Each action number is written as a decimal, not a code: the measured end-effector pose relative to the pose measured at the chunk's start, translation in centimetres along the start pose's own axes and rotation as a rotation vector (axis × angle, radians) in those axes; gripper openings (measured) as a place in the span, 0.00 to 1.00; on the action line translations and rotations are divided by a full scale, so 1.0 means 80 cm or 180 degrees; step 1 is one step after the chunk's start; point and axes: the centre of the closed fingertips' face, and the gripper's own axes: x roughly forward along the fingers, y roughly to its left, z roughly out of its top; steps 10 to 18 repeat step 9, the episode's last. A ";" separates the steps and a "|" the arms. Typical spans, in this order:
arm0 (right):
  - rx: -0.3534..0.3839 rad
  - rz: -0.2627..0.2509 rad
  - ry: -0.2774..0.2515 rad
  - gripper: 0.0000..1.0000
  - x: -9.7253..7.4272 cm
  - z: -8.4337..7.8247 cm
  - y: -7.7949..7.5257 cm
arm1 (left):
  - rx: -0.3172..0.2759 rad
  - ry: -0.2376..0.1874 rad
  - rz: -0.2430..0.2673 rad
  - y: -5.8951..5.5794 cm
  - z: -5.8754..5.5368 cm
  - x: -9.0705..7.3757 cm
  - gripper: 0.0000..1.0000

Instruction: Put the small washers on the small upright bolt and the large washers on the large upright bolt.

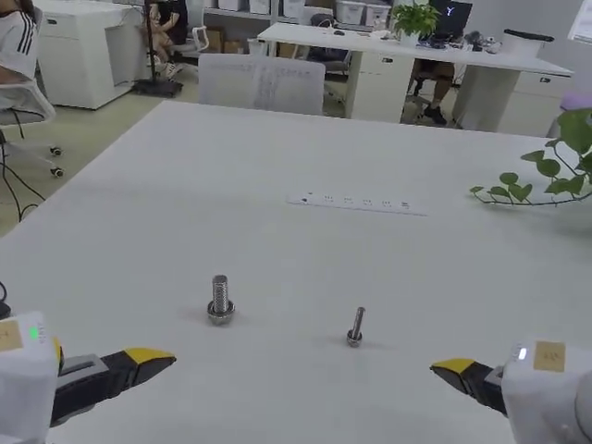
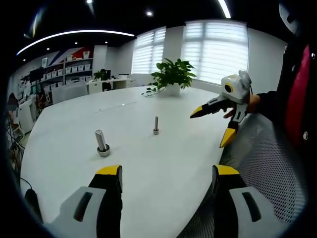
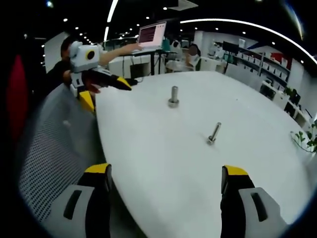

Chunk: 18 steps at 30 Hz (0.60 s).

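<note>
left gripper [image 2: 167, 171] spread wide | right gripper [image 3: 166, 170] likewise (both hang free)

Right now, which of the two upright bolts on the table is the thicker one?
The large bolt, nearer the left gripper: it is stout, while the small bolt beside it is thin.
</note>
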 end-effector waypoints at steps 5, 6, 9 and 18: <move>-0.0034 -0.0001 0.0069 0.92 0.003 -0.006 0.002 | -0.0018 -0.0013 -0.0003 0.000 0.000 0.000 0.73; -0.0040 -0.0002 0.0065 0.92 0.003 -0.005 0.002 | -0.0019 -0.0013 0.0000 0.000 0.000 0.000 0.73; -0.0030 -0.0011 0.0041 0.92 0.003 -0.004 0.002 | -0.0007 0.0001 0.0001 -0.001 -0.001 0.000 0.73; -0.0030 -0.0011 0.0041 0.92 0.003 -0.004 0.002 | -0.0007 0.0001 0.0001 -0.001 -0.001 0.000 0.73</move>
